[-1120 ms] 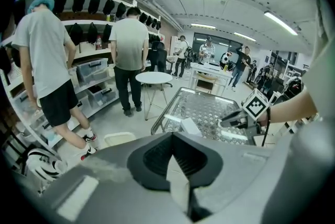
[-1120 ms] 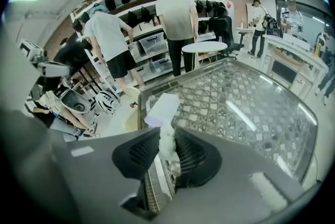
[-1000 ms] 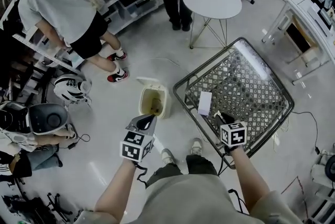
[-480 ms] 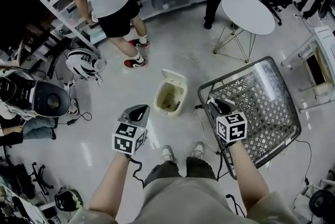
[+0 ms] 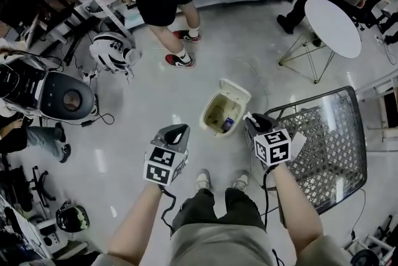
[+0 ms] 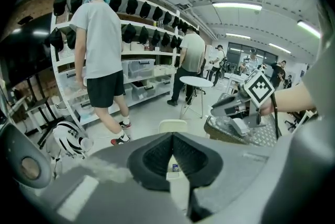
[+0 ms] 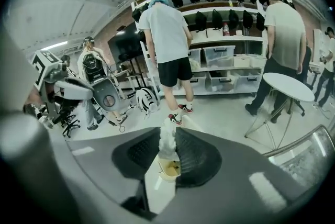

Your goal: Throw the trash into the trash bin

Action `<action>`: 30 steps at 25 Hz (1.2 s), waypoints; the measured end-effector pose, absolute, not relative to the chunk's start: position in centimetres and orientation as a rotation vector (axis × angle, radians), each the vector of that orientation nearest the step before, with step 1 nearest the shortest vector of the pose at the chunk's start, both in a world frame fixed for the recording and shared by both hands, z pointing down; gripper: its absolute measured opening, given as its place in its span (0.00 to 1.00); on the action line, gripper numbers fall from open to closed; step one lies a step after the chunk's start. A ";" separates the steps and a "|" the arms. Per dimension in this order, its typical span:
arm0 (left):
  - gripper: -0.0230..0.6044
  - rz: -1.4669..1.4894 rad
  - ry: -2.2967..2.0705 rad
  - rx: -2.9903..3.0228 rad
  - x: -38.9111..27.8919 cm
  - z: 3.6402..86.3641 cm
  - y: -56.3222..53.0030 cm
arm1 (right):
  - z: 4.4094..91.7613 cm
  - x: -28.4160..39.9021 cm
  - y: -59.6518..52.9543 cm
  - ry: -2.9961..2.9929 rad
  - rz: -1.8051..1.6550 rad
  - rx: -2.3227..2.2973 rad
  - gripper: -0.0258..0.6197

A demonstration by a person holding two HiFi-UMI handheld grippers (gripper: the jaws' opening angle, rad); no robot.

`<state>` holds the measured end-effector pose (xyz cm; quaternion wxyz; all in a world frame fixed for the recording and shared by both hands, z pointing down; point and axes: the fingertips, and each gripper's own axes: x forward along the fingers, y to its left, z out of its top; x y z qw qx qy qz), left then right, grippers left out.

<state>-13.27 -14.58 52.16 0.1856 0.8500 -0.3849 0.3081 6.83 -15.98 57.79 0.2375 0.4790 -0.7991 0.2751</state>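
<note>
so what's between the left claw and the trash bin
Nothing but bare floor. The head view shows an open grey stretch separating the left claw from the trash bin.

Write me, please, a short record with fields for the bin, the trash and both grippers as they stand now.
bin: trash bin on the floor, lid open
in bin: small bluish item
right: right gripper just beside the bin's rim, fingers shut on white crumpled trash
left: left gripper left of the bin, fingers together, empty
nearby: wire cart to the right
status: white trash not yet dropped in
</note>
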 end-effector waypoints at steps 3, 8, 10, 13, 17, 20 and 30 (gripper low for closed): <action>0.04 0.881 -1.077 2.391 -14.1 55.2 -16.0 | 61.5 4.7 -17.5 -2.171 0.765 1.261 0.18; 0.04 0.896 -1.034 2.360 -14.6 61.2 -17.3 | 68.6 2.1 -18.2 -2.118 0.807 1.188 0.19; 0.04 0.918 -1.027 2.345 -15.1 64.2 -17.6 | 72.0 1.4 -18.2 -2.092 0.820 1.174 0.19; 0.04 0.903 -1.002 2.339 -15.0 68.0 -17.8 | 76.8 0.7 -18.2 -2.059 0.842 1.158 0.19; 0.04 0.918 -0.987 2.290 -15.4 73.9 -17.4 | 82.6 0.2 -18.5 -2.023 0.862 1.149 0.19; 0.04 0.947 -0.980 2.245 -15.9 77.8 -16.9 | 86.5 -0.1 -18.8 -2.008 0.899 1.129 0.19; 0.04 0.927 -0.954 2.237 -15.3 82.6 -16.8 | 94.0 -0.2 -19.9 -1.984 0.978 1.119 0.33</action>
